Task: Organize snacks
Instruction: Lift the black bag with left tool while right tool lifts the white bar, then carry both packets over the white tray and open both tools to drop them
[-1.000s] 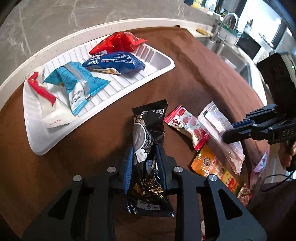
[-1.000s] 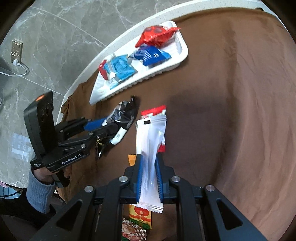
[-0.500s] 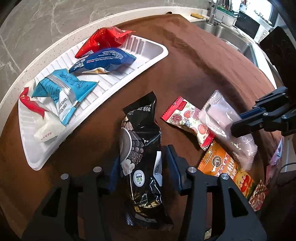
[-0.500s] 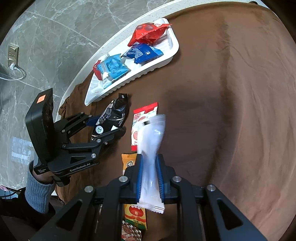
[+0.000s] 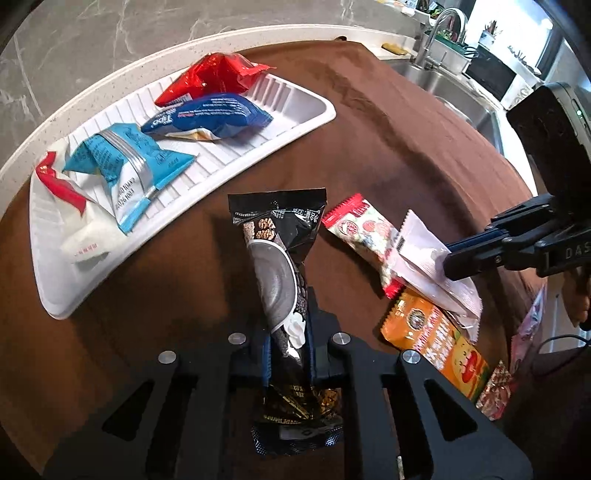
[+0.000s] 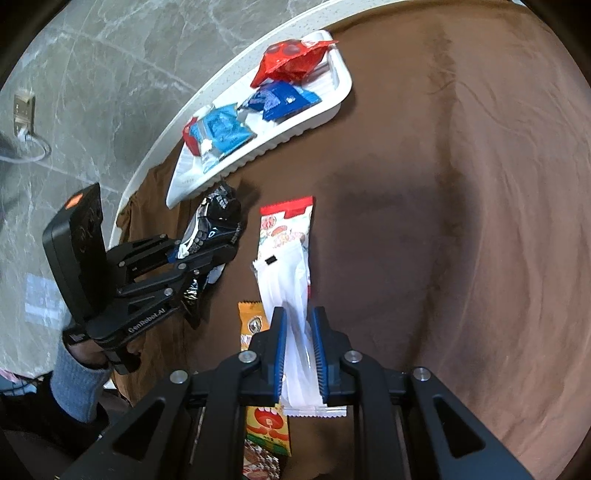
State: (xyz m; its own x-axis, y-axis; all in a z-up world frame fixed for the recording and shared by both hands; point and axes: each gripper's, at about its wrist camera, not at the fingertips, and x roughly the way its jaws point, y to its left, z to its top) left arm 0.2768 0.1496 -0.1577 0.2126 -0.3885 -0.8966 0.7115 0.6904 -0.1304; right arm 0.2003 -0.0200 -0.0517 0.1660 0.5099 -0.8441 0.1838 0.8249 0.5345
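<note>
A long black snack packet (image 5: 277,236) stands between the fingers of my left gripper (image 5: 288,325), its far end resting on the brown cloth. The jaws are closing on it and the pads press its sides. My right gripper (image 6: 298,314) is shut on a white translucent packet (image 6: 284,269), whose far end lies over a red-and-white candy packet (image 6: 286,221). In the right wrist view the left gripper (image 6: 207,258) holds the black packet (image 6: 218,210) near the white ribbed tray (image 6: 332,107). The tray (image 5: 325,110) holds red (image 5: 214,77), dark blue (image 5: 210,118), light blue (image 5: 125,162) and white-red (image 5: 74,206) packets.
An orange packet (image 5: 436,339) and more small packets lie at the cloth's near right edge. A sink with a tap (image 5: 436,33) sits beyond the cloth. A hand in a grey sleeve (image 6: 74,384) holds the left gripper. The cloth's right half (image 6: 461,221) is bare.
The left jaws opened around the black packet, then closed on it again lower down. The right gripper kept its grip while the white packet's free end swung up and settled back.
</note>
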